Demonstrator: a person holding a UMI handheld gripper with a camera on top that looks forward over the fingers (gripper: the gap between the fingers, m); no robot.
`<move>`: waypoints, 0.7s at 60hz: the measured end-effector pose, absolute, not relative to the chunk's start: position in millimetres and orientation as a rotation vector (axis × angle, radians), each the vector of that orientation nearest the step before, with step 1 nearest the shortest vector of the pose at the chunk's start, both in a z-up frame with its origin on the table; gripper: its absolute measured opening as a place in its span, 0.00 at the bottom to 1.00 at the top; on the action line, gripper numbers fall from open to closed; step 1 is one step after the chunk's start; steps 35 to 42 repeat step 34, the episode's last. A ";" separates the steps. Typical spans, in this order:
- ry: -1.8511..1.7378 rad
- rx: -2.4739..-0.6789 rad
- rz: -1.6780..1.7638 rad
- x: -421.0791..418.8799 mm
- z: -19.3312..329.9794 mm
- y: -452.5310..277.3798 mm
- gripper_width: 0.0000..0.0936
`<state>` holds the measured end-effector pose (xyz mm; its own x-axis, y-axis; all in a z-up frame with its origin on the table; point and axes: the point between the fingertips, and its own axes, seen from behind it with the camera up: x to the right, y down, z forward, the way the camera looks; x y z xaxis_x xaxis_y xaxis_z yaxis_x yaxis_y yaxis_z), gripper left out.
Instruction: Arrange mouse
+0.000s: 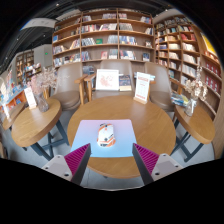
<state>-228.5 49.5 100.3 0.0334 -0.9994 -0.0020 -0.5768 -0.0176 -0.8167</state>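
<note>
The small white-and-grey computer mouse (107, 134) lies on a pale blue rectangular mat (104, 139) near the front edge of the round wooden bench (140, 115). It sits just ahead of the claw (108, 159), at about twelve o'clock from the gap between the two fingers, clear of both. The claw is open: its magenta pads (76, 158) stand wide apart, and nothing is held between them.

The mouse looks like a light, rigid plastic shell, smooth and rounded on top, so it is probably slippery where the curve falls away. It should not crush under a moderate squeeze, though its buttons may click if pressed from above. The best hold is likely across its two long flanks, low down where the sides are closest to parallel, with the pads meeting it squarely. Its exact heading on the mat is too small to read, so the claw may need a twist to line up.

The mat appears thin and could slide or lift with the mouse if the fingers drag on it.

Beyond, at about one o'clock, a white upright sign card (143, 87) stands on the bench, and wooden bookshelves (100, 35) fill the far wall.
</note>
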 end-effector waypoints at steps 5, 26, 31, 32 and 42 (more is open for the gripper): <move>1.613 -1.681 -0.848 -256.2 104.1 41.0 0.91; 1.592 -1.623 -0.918 -316.5 119.5 10.9 0.91; 1.574 -1.626 -0.912 -321.9 120.5 12.7 0.91; 1.574 -1.625 -0.907 -322.8 120.2 13.1 0.91; 1.572 -1.622 -0.896 -324.5 119.9 14.6 0.91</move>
